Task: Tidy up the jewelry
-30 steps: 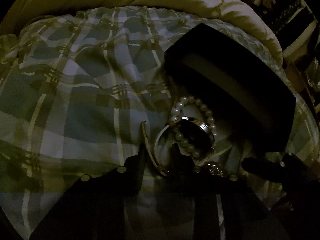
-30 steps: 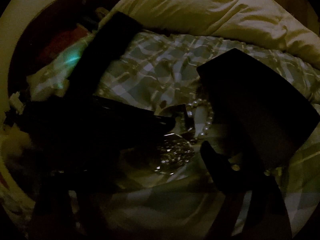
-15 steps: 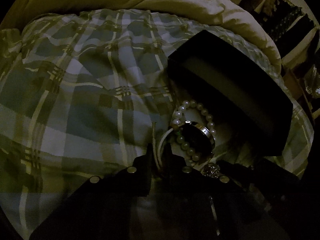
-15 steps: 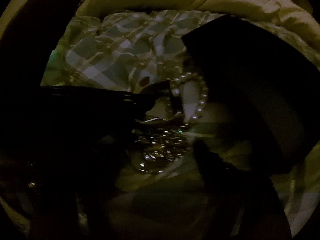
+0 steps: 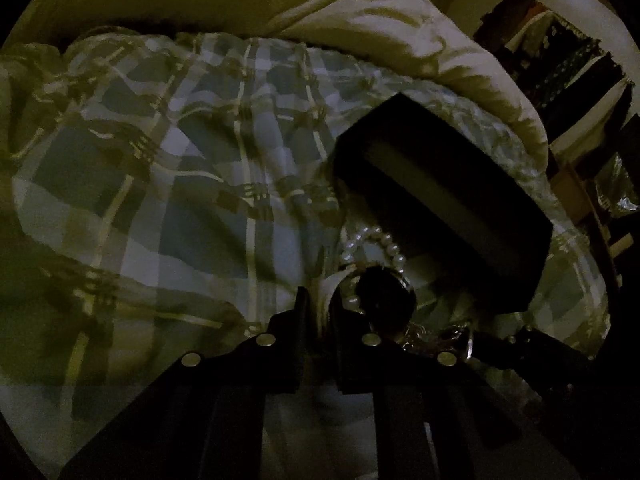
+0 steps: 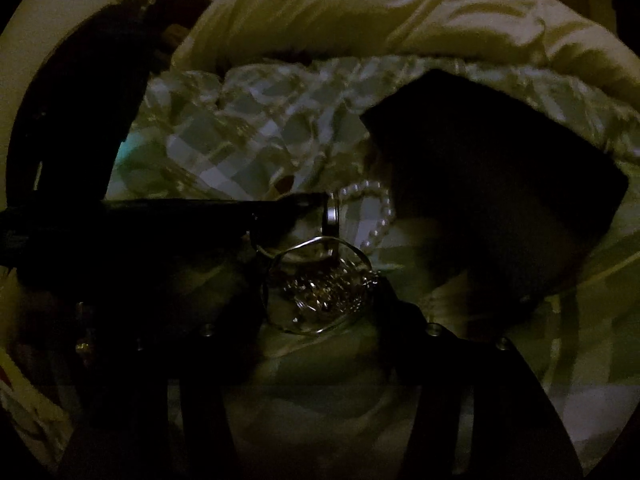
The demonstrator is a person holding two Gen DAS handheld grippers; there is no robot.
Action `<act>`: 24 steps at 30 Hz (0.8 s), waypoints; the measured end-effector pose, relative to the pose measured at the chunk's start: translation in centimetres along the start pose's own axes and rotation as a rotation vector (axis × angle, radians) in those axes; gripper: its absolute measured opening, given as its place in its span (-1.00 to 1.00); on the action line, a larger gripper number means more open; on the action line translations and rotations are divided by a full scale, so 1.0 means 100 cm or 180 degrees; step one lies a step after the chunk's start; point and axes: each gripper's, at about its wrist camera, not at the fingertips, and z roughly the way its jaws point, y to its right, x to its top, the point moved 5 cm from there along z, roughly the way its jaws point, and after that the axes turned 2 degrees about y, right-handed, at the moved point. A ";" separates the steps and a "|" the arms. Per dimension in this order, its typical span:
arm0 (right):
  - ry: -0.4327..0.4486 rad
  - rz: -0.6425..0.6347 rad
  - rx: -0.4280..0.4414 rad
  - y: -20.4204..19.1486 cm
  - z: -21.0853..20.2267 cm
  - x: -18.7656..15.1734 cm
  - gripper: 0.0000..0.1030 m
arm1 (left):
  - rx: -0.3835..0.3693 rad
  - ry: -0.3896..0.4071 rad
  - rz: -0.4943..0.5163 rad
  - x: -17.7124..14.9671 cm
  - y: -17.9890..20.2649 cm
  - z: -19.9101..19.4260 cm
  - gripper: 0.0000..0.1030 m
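The scene is dark. A pearl bracelet [image 5: 374, 246] lies on the plaid bedspread [image 5: 160, 184] beside an open black jewelry box [image 5: 440, 204]. A dark round watch [image 5: 386, 300] lies on the pearls. My left gripper [image 5: 320, 304] is shut on a pale band [image 5: 330, 286] next to the watch. A sparkly silver bangle [image 6: 320, 288] lies between the fingers of my open right gripper [image 6: 320, 292], which touches nothing I can make out. The pearl bracelet [image 6: 376, 208] and the box [image 6: 500, 184] also show in the right wrist view. The left gripper [image 6: 316, 204] crosses there from the left.
A cream duvet [image 5: 320, 20] is bunched along the far side of the bed. Shelves with dark clutter [image 5: 560, 64] stand at the far right. A dark round shape [image 6: 80, 92] is at the left in the right wrist view.
My left gripper has closed in on the pale band beside the watch. My right gripper has moved forward so the silver bangle sits between its fingers.
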 end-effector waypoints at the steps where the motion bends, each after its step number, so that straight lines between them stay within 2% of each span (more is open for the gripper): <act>1: 0.0048 -0.0026 0.0004 -0.001 -0.004 0.002 0.08 | 0.0008 0.0019 0.0017 0.000 0.001 -0.003 -0.81; 12: 0.0450 -0.0159 -0.0025 -0.005 -0.036 0.016 0.08 | 0.0052 0.0227 0.0020 0.006 0.006 -0.036 -0.81; 19: 0.0870 -0.0418 -0.0111 -0.013 -0.070 0.026 0.08 | 0.0011 0.0344 0.0028 0.013 0.016 -0.053 -0.81; 24: 0.1033 -0.0567 -0.0149 -0.020 -0.085 0.032 0.08 | -0.0021 0.0374 0.0069 0.016 0.025 -0.058 -0.81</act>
